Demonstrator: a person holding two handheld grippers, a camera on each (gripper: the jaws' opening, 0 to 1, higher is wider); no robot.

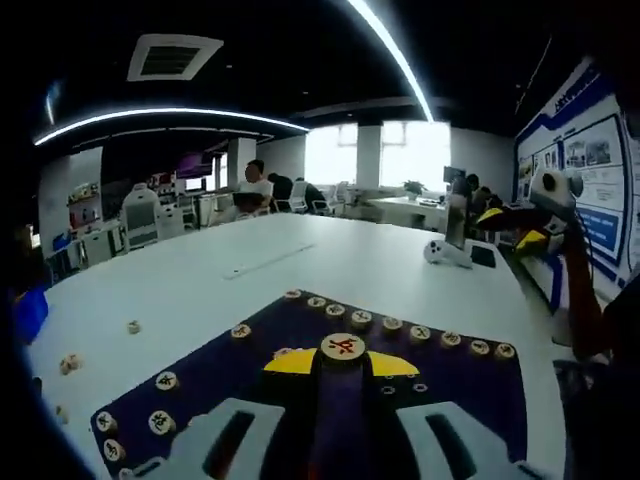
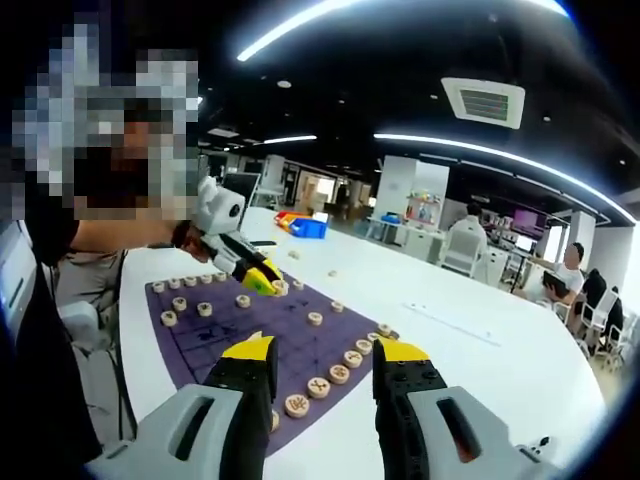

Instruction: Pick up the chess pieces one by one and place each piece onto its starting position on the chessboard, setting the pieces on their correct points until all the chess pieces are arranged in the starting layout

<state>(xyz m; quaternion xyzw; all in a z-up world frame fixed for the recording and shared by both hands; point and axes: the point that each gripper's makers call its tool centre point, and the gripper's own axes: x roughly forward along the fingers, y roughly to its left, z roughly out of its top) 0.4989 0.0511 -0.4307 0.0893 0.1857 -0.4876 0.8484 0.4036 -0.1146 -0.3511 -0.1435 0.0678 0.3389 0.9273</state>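
Left gripper view: left gripper (image 1: 342, 362) clamps a chess piece (image 1: 342, 348) above the chessboard (image 1: 455, 385) on the counter (image 1: 300, 260); placing step, next needs lowering onto its point. Right gripper view: right gripper (image 2: 322, 358) open, empty, over the board's near row.

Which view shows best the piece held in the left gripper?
The left gripper view: the piece sits close up between the yellow tips, its red character facing the camera. In the right gripper view the left gripper is far, and the piece looks tiny.
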